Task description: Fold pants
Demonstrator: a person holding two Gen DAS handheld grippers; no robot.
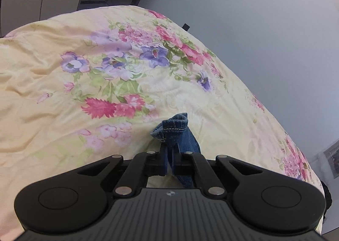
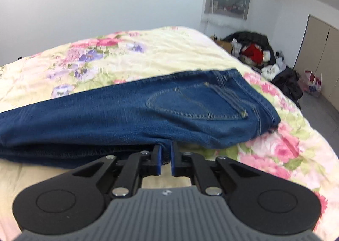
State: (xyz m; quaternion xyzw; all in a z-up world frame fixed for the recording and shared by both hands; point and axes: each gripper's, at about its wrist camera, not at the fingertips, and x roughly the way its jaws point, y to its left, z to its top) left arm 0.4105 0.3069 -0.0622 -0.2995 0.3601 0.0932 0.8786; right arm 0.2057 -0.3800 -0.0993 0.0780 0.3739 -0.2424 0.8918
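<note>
- While your left hand-held gripper (image 1: pixel 169 156) is clamped nearly closed on a thin bunch of the blue denim pants (image 1: pixel 177 130), only the stitched hem pokes out just ahead of its fingertips, so the bite looks shallow and a sharp pull could strip the cloth out.
- Your right hand-held gripper (image 2: pixel 166 155) has its blue pads a narrow gap apart, pressed on the near edge of the same pants (image 2: pixel 148 109), which lie straight ahead of it on the yellow floral bedspread (image 2: pixel 169 50). You may be holding only some of the stacked layers; I cannot tell how many. If so, the others would sag and spoil the fold.
- The pants stretch away to the left of the right hand-held gripper, with the back pocket up and the waistband ahead to its right. Lift the two ends unevenly and the legs will likely twist or slide off each other.
- The bedspread is soft and rumpled beneath both hand-held grippers, so dragging the denim low could bunch it.
</note>
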